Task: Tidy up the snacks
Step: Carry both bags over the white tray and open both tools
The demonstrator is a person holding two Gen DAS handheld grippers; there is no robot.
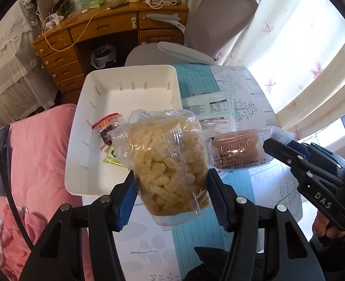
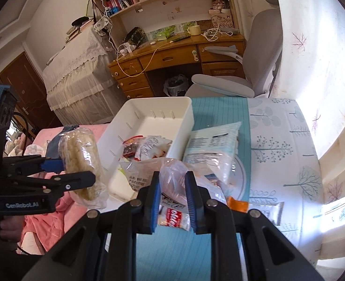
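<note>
My left gripper (image 1: 170, 180) is shut on a clear bag of pale puffed snacks (image 1: 170, 161) and holds it above the table beside the white bin (image 1: 125, 75). The bag also shows in the right wrist view (image 2: 81, 164). The bin holds a red-striped packet (image 1: 106, 126) and other small packets. My right gripper (image 2: 172, 199) is shut on the clear end of a brown roll packet (image 1: 238, 149), lifted by the bin's near corner. The right gripper also shows in the left wrist view (image 1: 275, 144).
A pale blue printed pack (image 2: 212, 145) leans on the bin (image 2: 184, 117). A red-lettered packet (image 2: 174, 217) and an orange-ended bar (image 2: 254, 206) lie on the patterned tablecloth (image 2: 277, 140). A pink bed (image 1: 38, 164) is left, a grey chair (image 1: 209, 23) behind.
</note>
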